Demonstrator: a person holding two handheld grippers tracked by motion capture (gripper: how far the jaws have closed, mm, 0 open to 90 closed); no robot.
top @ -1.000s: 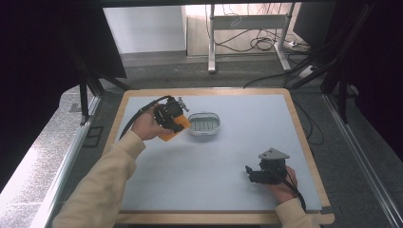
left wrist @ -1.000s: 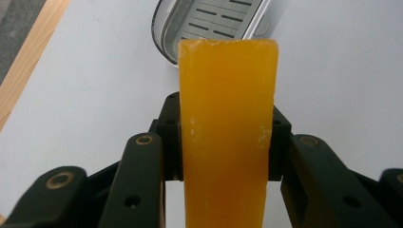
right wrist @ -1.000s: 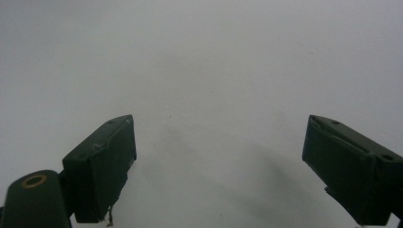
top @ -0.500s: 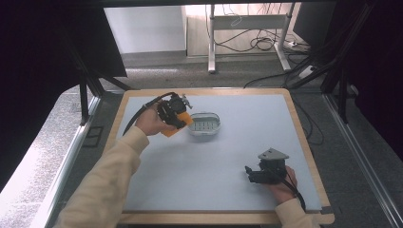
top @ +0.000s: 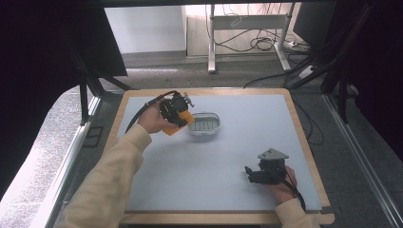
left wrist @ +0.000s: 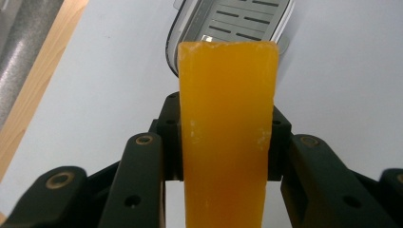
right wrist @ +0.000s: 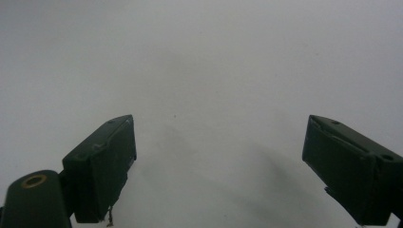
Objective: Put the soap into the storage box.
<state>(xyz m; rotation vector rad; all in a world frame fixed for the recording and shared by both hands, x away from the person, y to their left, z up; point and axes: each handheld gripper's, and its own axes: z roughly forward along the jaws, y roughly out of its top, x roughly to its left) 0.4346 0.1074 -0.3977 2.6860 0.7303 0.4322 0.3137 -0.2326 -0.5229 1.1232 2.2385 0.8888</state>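
An orange translucent bar (left wrist: 227,128), like a block of soap, stands clamped between the jaws of my left gripper (left wrist: 223,137). In the high view the bar (top: 177,124) and the left gripper (top: 178,114) hang just left of a clear oval dish (top: 205,124) with a slotted grey insert. In the left gripper view the dish (left wrist: 237,21) lies right beyond the bar's top edge. My right gripper (top: 252,174) rests low over the mat at the front right. Its jaws stand wide apart over bare mat, with nothing between them (right wrist: 218,161).
A pale blue-grey mat (top: 214,161) covers the table inside a wooden border (top: 304,137). Cables trail from both grippers. Behind the table stand a dark frame and a metal stand (top: 247,28) on the floor.
My left gripper with the orange bar has shifted slightly to the right, closer to the dish. The right gripper has kept still.
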